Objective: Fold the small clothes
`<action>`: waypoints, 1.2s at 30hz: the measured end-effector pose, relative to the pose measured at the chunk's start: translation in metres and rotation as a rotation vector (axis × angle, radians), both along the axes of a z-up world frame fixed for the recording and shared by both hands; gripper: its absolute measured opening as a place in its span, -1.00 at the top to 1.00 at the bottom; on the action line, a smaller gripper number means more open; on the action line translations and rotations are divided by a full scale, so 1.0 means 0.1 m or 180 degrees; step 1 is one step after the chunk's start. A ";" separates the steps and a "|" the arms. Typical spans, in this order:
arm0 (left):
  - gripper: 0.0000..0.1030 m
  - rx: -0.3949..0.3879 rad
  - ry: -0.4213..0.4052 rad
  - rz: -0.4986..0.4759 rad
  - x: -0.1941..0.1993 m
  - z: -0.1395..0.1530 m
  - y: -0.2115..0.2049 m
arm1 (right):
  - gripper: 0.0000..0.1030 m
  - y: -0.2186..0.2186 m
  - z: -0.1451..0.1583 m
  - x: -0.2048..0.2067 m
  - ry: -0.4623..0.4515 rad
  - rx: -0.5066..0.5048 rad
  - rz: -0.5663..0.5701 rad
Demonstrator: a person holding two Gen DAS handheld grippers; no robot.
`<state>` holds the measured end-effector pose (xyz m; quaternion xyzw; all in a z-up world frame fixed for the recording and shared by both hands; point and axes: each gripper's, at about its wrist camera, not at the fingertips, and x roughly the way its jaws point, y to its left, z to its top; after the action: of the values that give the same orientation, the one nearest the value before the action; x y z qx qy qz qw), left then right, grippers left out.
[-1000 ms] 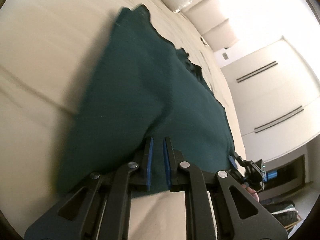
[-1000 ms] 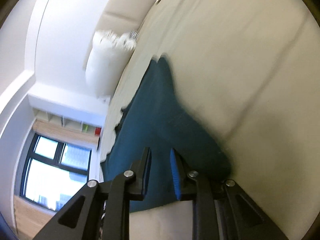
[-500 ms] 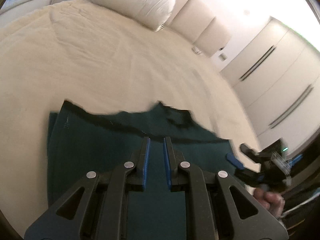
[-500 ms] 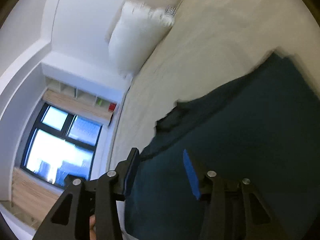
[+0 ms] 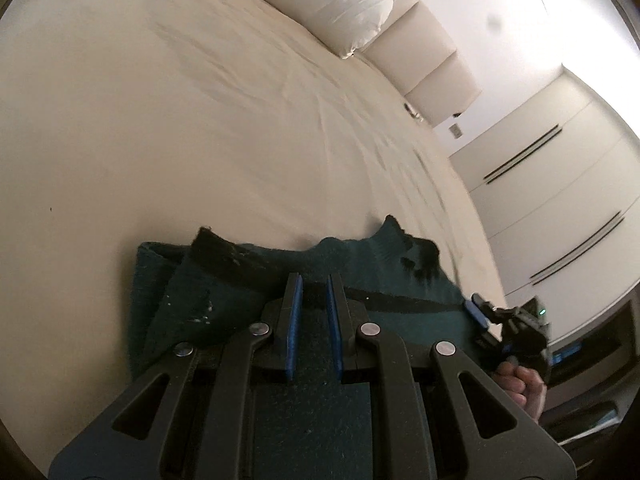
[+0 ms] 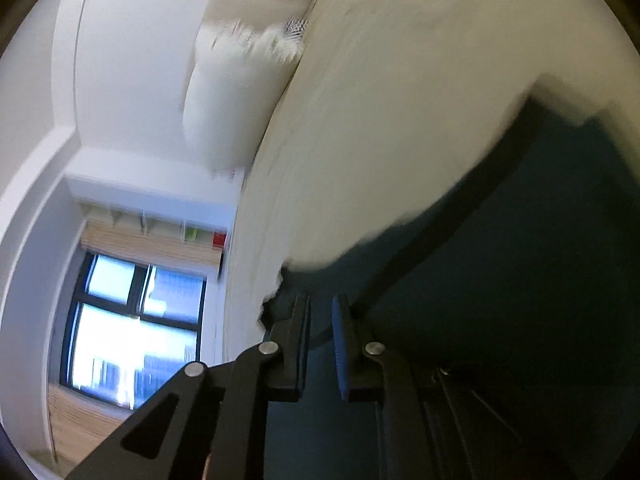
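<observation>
Two grippers work one dark green garment point(image 5: 248, 292), which lies on the cream bed sheet point(image 5: 200, 120) across the lower half of the left wrist view. Left gripper point(image 5: 314, 300) stands nearly together above the cloth, holding nothing visible. Right gripper point(image 6: 320, 320) is closing at the cloth's edge; a grip cannot be confirmed. One fold appears laid; further folds likely remain.
</observation>
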<state>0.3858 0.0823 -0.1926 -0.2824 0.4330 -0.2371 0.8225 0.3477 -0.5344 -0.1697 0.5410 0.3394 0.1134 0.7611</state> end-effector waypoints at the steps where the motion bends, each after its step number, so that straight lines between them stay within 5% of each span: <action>1: 0.76 -0.0072 -0.0001 0.0003 0.00 -0.01 0.01 | 0.75 -0.15 -0.02 -0.07 -0.0014 0.0021 -0.0108; 5: 0.76 -0.0325 -0.0019 0.0004 -0.02 -0.06 0.07 | 0.79 -0.56 -0.05 -0.30 -0.0033 -0.0039 -0.0498; 6: 0.76 -0.0387 -0.0009 0.0007 -0.01 -0.08 0.08 | 0.62 -0.64 -0.06 -0.36 -0.0006 -0.0081 -0.0590; 9: 0.76 -0.0553 0.0033 0.0043 -0.03 -0.08 0.18 | 0.54 -0.83 -0.04 -0.56 0.0030 -0.0076 -0.0815; 14: 0.76 -0.0394 0.0101 0.0360 -0.29 0.04 0.58 | -0.01 -0.93 0.31 -1.03 -0.0054 -0.0429 -0.1065; 16: 0.72 -0.0242 0.0121 0.0491 -0.50 0.12 0.73 | -0.07 -0.84 0.44 -1.18 -0.0135 -0.0513 -0.1052; 18: 0.39 -0.0169 0.0116 0.0548 -0.73 0.21 0.89 | -0.33 -0.68 0.57 -1.31 -0.0240 -0.0568 -0.0925; 20: -0.48 -0.0227 0.0118 0.0598 -0.99 0.25 0.94 | -0.51 -0.42 0.65 -1.36 -0.0317 -0.0539 -0.0633; 22: -0.68 -0.0250 0.0111 0.0581 -1.22 0.28 0.94 | -0.52 -0.16 0.68 -1.34 -0.0354 -0.0521 -0.0318; 30: -0.71 -0.0209 0.0448 0.0189 -1.52 0.24 0.67 | -0.53 0.94 0.72 -1.16 -0.0375 -0.0338 0.0622; 36: -0.70 0.0146 0.0580 -0.0064 -1.56 0.19 0.44 | -0.52 1.36 0.64 -1.18 -0.0299 -0.0290 0.0926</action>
<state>0.2297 0.1266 -0.1733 -0.2795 0.5142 -0.2086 0.7836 0.2293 -0.3983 -0.1055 0.4452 0.3831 0.2321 0.7754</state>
